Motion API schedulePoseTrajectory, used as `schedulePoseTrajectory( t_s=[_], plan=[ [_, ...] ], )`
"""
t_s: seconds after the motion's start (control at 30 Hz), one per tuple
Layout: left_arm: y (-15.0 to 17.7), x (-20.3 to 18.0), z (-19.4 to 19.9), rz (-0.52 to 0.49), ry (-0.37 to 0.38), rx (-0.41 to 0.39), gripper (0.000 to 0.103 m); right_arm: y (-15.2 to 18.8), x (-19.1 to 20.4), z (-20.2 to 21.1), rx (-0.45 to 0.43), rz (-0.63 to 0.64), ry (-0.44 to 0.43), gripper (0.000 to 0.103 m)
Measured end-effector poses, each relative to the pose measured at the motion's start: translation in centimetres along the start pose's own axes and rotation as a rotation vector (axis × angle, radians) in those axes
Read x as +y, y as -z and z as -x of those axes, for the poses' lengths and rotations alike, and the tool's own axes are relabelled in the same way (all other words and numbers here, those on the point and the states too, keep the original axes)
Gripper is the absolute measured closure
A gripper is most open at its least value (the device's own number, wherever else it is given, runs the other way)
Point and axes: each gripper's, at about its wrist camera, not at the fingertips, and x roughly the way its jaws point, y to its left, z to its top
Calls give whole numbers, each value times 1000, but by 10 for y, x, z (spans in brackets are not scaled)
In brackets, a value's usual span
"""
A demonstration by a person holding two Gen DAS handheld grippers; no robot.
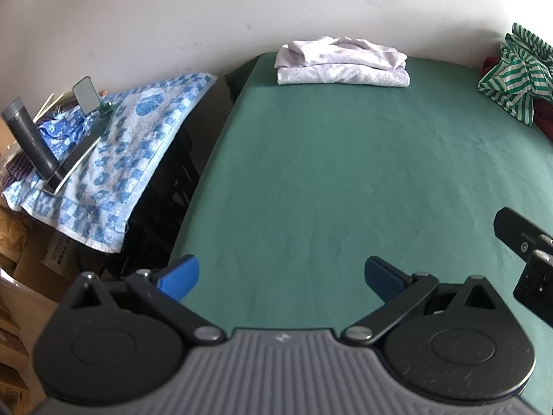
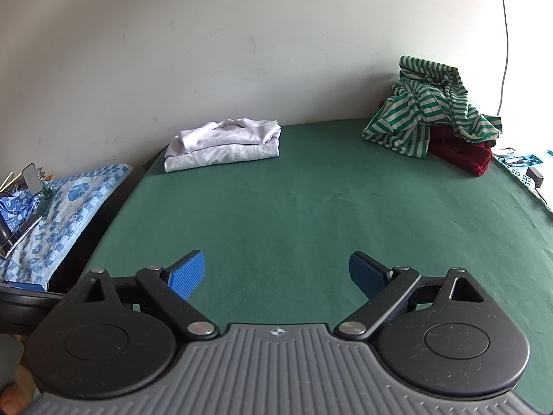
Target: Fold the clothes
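A folded stack of white clothes (image 1: 342, 62) (image 2: 224, 143) lies at the far left of the green table (image 1: 345, 180) (image 2: 311, 207), by the wall. At the far right sits a crumpled green-and-white striped garment (image 1: 515, 72) (image 2: 428, 110) on top of a dark red one (image 2: 459, 152). My left gripper (image 1: 281, 276) is open over the table's near left part, nothing between its blue pads. My right gripper (image 2: 276, 273) is open too, low over the near middle, empty. A part of the right gripper (image 1: 528, 256) shows at the right edge of the left wrist view.
Left of the table, a blue patterned towel (image 1: 128, 145) (image 2: 62, 204) covers a lower stand with a phone (image 1: 74, 162), a grey tube (image 1: 29, 138) and a small mirror (image 1: 86, 91) on it. Cardboard boxes (image 1: 20, 276) stand below. Small items (image 2: 525, 166) lie past the table's right edge.
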Motion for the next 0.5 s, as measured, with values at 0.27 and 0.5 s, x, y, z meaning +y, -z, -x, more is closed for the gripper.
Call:
schedulePoseTrajectory(
  t_s=[0.27, 0.5],
  plan=[
    [-1, 2, -4, 1, 4, 5, 1, 0, 2, -3, 5, 3, -1, 10],
    [-1, 2, -5, 0, 5, -4, 1, 0, 4, -4, -3, 12, 4, 11]
  ],
)
